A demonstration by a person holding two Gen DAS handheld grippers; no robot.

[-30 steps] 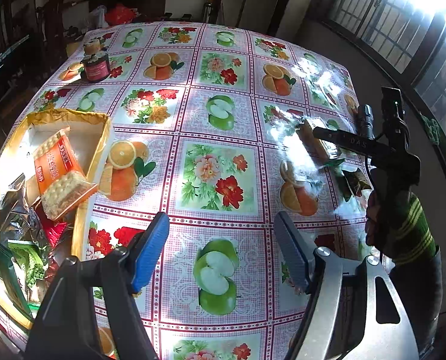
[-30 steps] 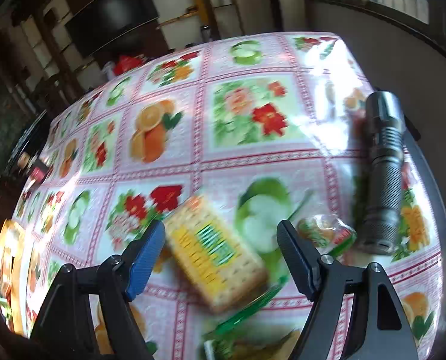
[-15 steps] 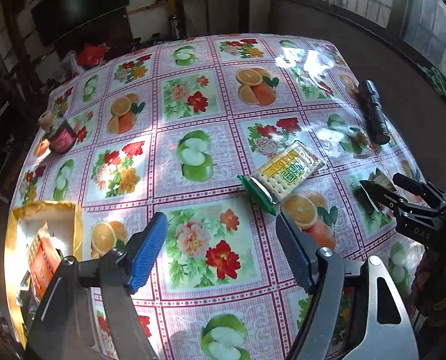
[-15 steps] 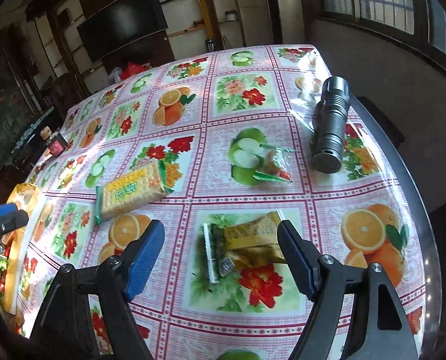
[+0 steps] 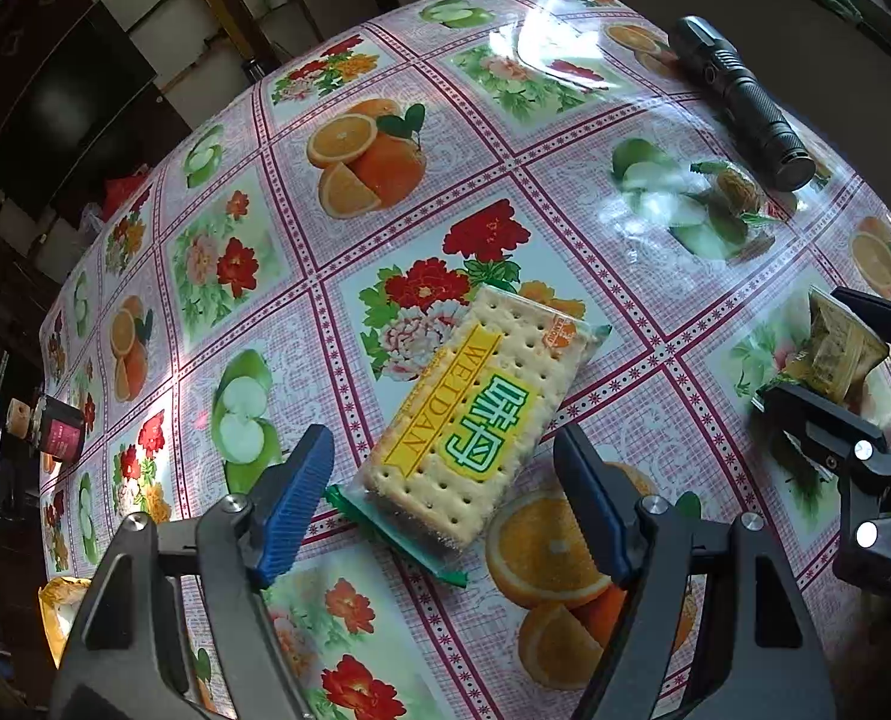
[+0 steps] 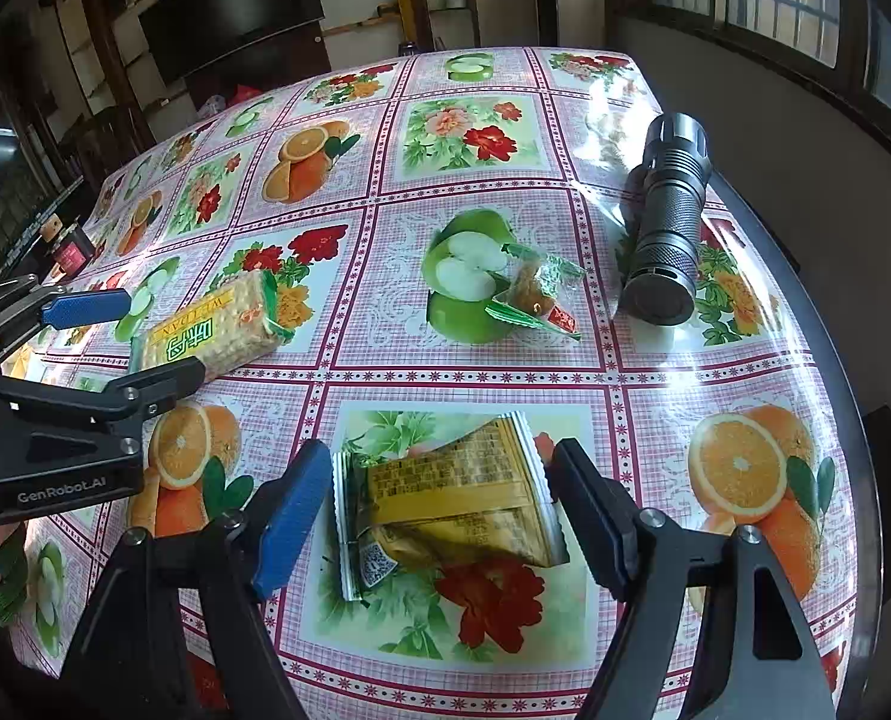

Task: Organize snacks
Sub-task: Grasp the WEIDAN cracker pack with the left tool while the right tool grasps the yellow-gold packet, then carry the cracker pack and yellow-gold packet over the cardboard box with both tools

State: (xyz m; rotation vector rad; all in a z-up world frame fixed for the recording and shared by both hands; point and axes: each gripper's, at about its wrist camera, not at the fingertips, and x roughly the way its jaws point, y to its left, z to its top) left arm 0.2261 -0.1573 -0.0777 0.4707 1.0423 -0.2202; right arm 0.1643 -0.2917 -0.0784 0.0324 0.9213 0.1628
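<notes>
A clear pack of WEIDAN crackers (image 5: pixel 475 420) lies flat on the flowered tablecloth. My left gripper (image 5: pixel 445 498) is open with its jaws on either side of the pack's near end, apart from it. A yellow foil snack packet (image 6: pixel 451 498) lies between the open jaws of my right gripper (image 6: pixel 439 510). The crackers (image 6: pixel 217 333) and the left gripper (image 6: pixel 127 336) also show in the right wrist view. The packet (image 5: pixel 841 354) and right gripper (image 5: pixel 847 354) show in the left wrist view. A small clear-wrapped snack (image 6: pixel 535 294) lies further back.
A black flashlight (image 6: pixel 667 228) lies near the table's right edge. A dark jar (image 5: pixel 55 435) stands at the far left. The corner of a yellow tray (image 5: pixel 61 612) shows at the lower left. The table edge (image 6: pixel 853 420) curves close on the right.
Both grippers have moved forward and down. The left one now straddles the cracker pack and the right one straddles the yellow packet. The tray has slid almost out of the left view.
</notes>
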